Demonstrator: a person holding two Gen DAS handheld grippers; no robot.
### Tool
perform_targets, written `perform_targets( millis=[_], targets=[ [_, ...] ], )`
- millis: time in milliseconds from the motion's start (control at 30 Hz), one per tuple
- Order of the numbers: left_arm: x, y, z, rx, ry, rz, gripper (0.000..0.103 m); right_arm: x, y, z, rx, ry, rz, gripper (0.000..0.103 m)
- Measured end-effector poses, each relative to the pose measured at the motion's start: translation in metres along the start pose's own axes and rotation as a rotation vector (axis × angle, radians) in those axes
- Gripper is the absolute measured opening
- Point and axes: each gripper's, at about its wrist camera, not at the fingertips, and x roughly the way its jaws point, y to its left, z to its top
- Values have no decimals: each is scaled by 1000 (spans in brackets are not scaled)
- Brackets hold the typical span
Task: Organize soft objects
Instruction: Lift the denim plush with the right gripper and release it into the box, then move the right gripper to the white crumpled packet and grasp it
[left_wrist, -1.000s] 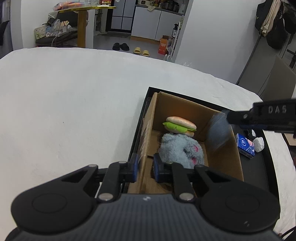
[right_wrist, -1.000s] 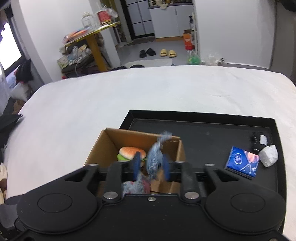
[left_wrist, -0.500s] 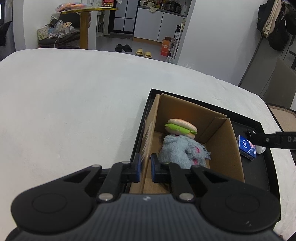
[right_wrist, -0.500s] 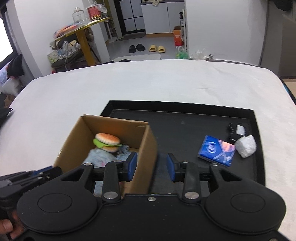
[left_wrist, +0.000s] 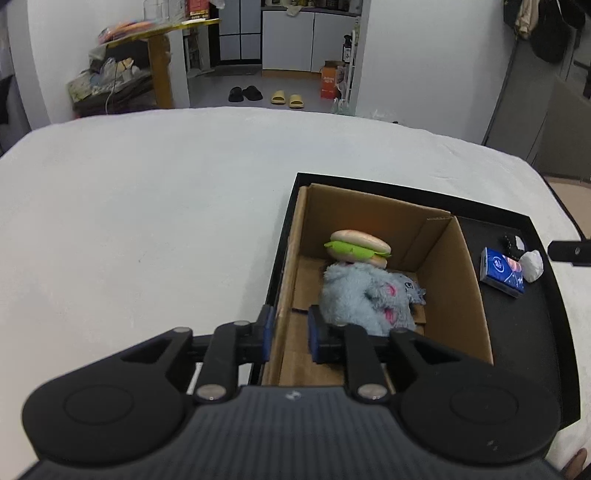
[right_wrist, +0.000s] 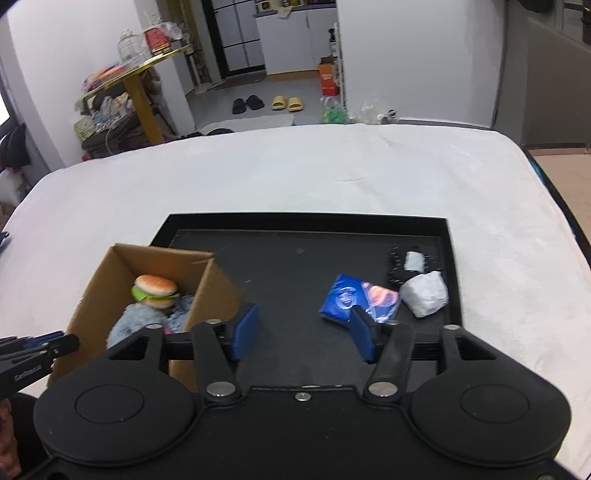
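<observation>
A cardboard box (left_wrist: 461, 295) stands at the left end of a black tray (left_wrist: 406, 192). Inside it lie a burger plush (left_wrist: 360, 247) and a fluffy blue-grey plush (left_wrist: 365, 299). My left gripper (left_wrist: 290, 332) straddles the box's left wall; its jaws are opening, with a gap beside the wall. Over the bare tray (right_wrist: 295, 229), just right of the box (right_wrist: 214, 291), my right gripper (right_wrist: 304, 332) is opening with nothing between its fingers. A blue tissue pack (right_wrist: 347, 299) lies just beyond its right finger, next to a white wad (right_wrist: 424, 295).
A small black item with a white piece (right_wrist: 413, 260) lies at the tray's far right corner. The tray rests on a white cloth-covered table (right_wrist: 332, 177). Beyond the table are a cluttered yellow side table (right_wrist: 140, 74) and slippers (right_wrist: 286, 103) on the floor.
The blue-grey cloth item left the right gripper and now lies in the box. That gripper moved right over the tray and its jaws widened. The left jaws closed on the box wall, then parted slightly.
</observation>
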Motion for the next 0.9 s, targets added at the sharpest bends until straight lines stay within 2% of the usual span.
perform_targets(
  millis=[100,233,400,567,900],
  targets=[
    [0,-2,2,7,1,21,27,1,-15,2,24,-10,-1,60],
    [-1,-4,5,4,3,58,41,4,-36,9,66,-18,-1,60],
    [-2,-9,10,7,-1,98,51,9,-60,17,108,-37,-8,60],
    [-3,-22,16,53,-5,119,52,26,-86,6,195,-59,12,51],
    [6,-41,30,76,-2,192,53,57,-123,-4,290,-41,34,49]
  ],
)
